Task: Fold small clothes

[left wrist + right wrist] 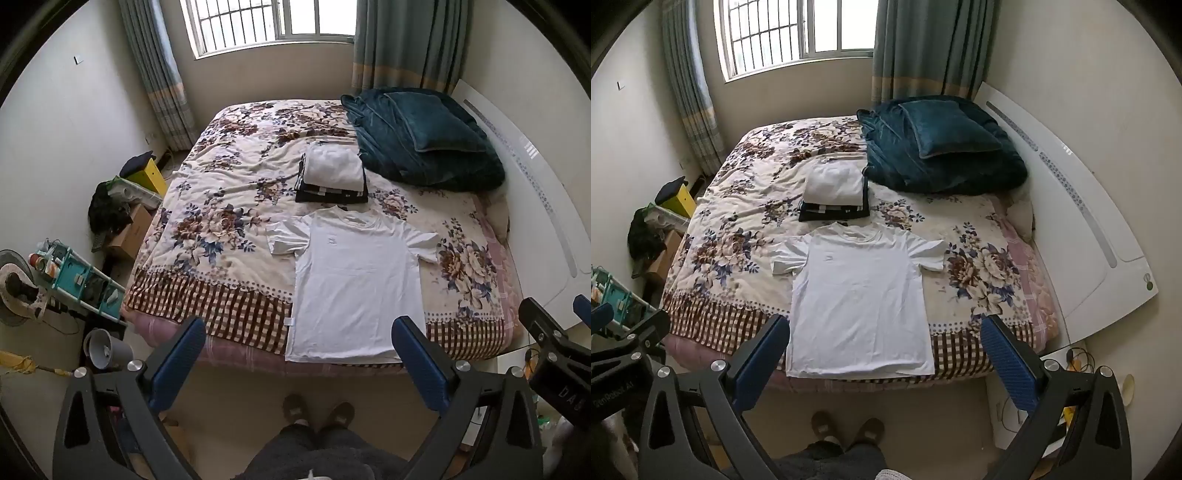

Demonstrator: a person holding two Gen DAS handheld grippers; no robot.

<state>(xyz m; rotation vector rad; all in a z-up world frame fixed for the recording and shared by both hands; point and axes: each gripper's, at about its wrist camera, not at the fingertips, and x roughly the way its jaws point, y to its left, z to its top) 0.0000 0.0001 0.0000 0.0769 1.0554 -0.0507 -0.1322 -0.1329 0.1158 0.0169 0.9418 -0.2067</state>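
One white T-shirt (354, 273) flat, hem overhanging bed (229, 206) edge

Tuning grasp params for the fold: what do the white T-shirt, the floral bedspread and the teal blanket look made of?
White T-shirt: thin matte knit, probably cotton; lies flat with soft creases.
Floral bedspread: printed woven or brushed fabric, matte; it wrinkles loosely, fibre unclear.
Teal blanket: plush, likely fleece or velvet; slight sheen and thick rounded folds.
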